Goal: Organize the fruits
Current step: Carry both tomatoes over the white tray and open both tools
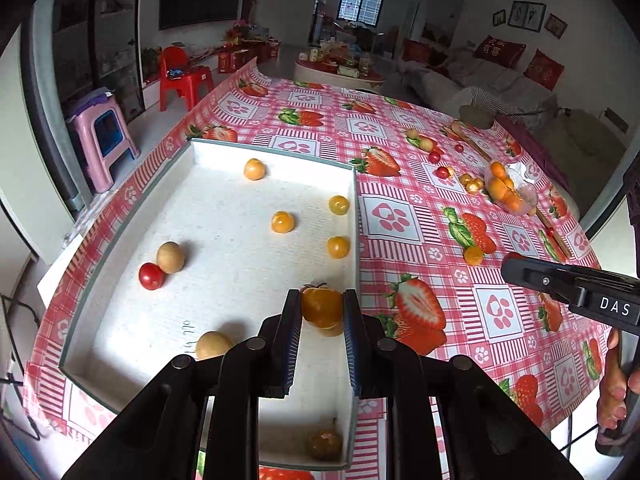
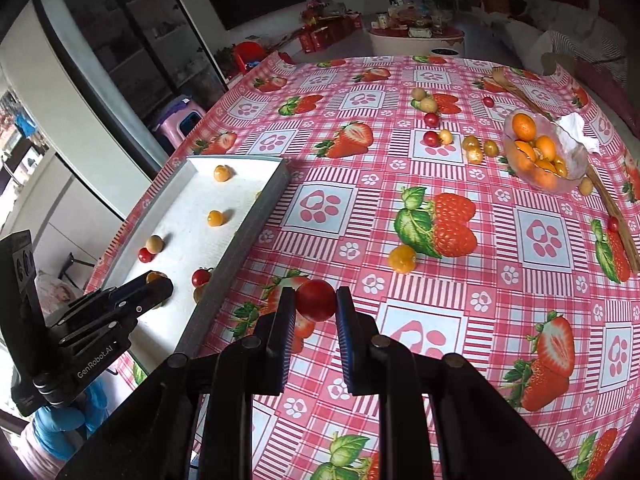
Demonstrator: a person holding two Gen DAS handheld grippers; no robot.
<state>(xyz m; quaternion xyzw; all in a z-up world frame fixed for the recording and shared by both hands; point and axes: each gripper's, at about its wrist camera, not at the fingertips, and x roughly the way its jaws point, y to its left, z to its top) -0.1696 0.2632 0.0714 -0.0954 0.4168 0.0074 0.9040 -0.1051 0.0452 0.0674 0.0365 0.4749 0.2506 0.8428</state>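
My left gripper (image 1: 322, 306) is shut on a small orange tomato-like fruit (image 1: 322, 307) and holds it over the white tray (image 1: 354, 208), near its right wall. In the tray lie several small fruits: yellow-orange ones (image 1: 282, 222), a red cherry tomato (image 1: 151, 276) and tan longans (image 1: 170, 257). My right gripper (image 2: 315, 300) is shut on a red cherry tomato (image 2: 315, 300) above the tablecloth, just right of the tray wall (image 2: 240, 236). The left gripper also shows in the right wrist view (image 2: 154, 282), and the right gripper in the left wrist view (image 1: 520, 270).
A glass bowl (image 2: 576, 160) of oranges stands at the far right with a tissue beside it. Loose small fruits (image 2: 472, 148) lie near it; one yellow fruit (image 2: 402, 259) lies mid-table. A wooden stick (image 2: 608, 200) runs along the right side. Stools stand past the table's left edge.
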